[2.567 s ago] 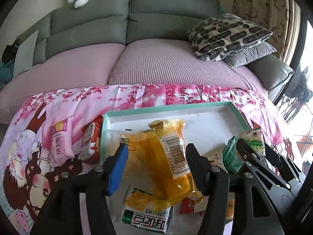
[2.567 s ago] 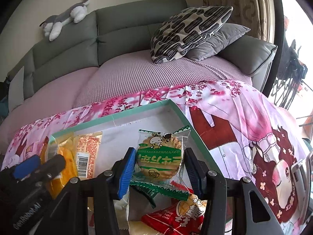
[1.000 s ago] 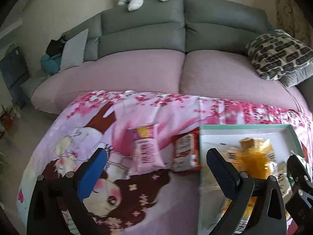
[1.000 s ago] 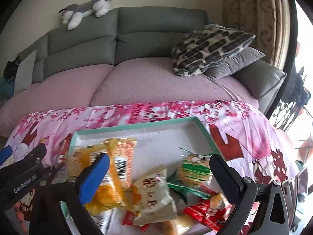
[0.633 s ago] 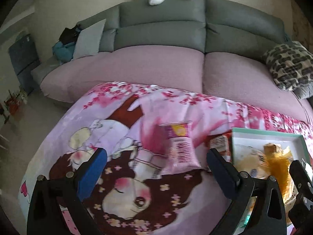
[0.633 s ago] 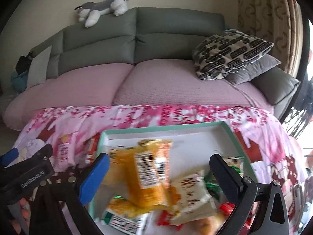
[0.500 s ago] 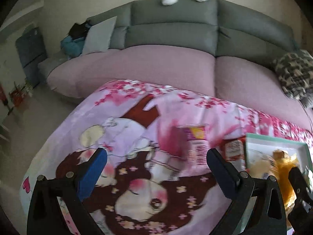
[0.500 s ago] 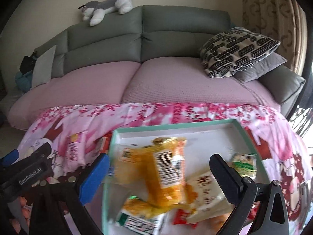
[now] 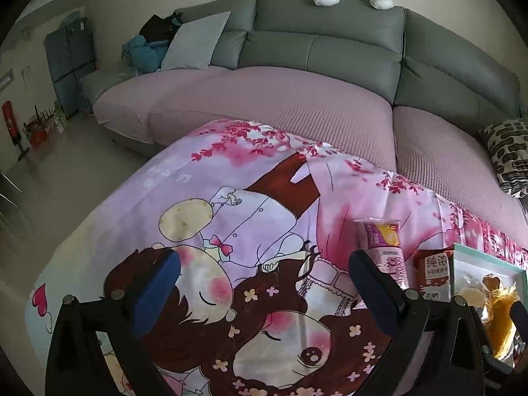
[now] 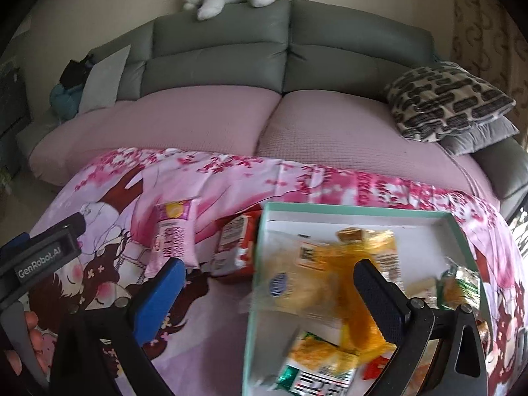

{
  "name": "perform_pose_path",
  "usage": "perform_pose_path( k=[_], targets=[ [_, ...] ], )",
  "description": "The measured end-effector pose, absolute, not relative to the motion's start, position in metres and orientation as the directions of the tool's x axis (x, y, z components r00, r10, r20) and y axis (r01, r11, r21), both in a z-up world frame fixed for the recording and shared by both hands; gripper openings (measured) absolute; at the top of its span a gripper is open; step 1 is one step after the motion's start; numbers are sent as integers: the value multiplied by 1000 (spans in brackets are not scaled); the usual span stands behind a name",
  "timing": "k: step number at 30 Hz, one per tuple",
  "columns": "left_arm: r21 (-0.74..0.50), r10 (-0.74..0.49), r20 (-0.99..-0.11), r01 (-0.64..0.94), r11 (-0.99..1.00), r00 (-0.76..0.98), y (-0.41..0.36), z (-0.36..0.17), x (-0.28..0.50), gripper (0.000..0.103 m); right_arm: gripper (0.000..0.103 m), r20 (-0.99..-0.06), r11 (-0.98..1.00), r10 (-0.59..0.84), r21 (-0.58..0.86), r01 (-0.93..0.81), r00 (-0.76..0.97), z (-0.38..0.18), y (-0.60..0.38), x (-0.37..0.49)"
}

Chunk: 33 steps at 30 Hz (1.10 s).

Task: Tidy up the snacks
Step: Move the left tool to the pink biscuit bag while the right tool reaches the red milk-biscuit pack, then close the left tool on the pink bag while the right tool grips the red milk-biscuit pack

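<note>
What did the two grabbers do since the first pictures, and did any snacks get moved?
Both let go: the left gripper dropped the yellow packet, the right gripper the green biscuit pack, into the tray. Both now open, swung left. The pink packet and red packet stayed on the cloth.

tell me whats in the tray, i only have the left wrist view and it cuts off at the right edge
Observer: The right wrist view shows the whole teal tray. A yellow-orange packet lies across its middle, somewhat blurred.
Operator: anything green in there
Observer: Yes, a green packet lies by the right rim, and a green-and-white packet at the near edge.
Operator: is the right gripper holding something
Observer: No. The right gripper is open and empty, with one finger over the pink cloth and the other over the tray.
</note>
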<state>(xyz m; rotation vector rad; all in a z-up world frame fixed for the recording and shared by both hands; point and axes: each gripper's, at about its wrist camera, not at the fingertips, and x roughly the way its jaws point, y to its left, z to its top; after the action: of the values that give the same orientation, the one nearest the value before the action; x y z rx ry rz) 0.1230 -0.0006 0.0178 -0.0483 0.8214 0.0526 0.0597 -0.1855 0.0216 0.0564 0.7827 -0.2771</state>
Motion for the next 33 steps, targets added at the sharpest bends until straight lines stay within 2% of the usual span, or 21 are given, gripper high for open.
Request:
perform_pose_path(
  k=[7, 16, 23, 27, 29, 30, 32, 33],
  targets=[
    [-72, -24, -769, -49, 996, 639, 4, -5, 137, 101, 103, -718, 964, -248, -114, 242, 650, 8, -172, 76],
    [-88, -23, -748, -65, 994, 663, 7, -8, 144, 101, 103, -742, 958, -268, -138, 250, 614, -7, -177, 89],
    [-158, -164, -765, 65, 985, 622, -20, -11, 164, 101, 103, -744, 958, -271, -149, 244, 610, -10, -182, 99],
    [-282, -316, -792, 146, 948, 523, -43, -22, 180, 101, 103, -747, 952, -289, -159, 261, 598, -11, -191, 102],
    [-280, -338, -807, 190, 941, 484, -59, -24, 186, 101, 103, -747, 948, -298, -161, 273, 594, -10, -196, 102],
    [-240, -305, -835, 196, 951, 457, -66, -25, 188, 101, 103, -749, 947, -301, -161, 278, 591, -10, -198, 102],
    [-215, -292, -848, 217, 952, 442, -77, -27, 190, 96, 103, -752, 945, -304, -161, 284, 585, -11, -202, 101],
    [-206, -284, -853, 217, 954, 438, -80, -29, 191, 79, 103, -753, 945, -304, -160, 285, 584, -12, -204, 101]
  ],
)
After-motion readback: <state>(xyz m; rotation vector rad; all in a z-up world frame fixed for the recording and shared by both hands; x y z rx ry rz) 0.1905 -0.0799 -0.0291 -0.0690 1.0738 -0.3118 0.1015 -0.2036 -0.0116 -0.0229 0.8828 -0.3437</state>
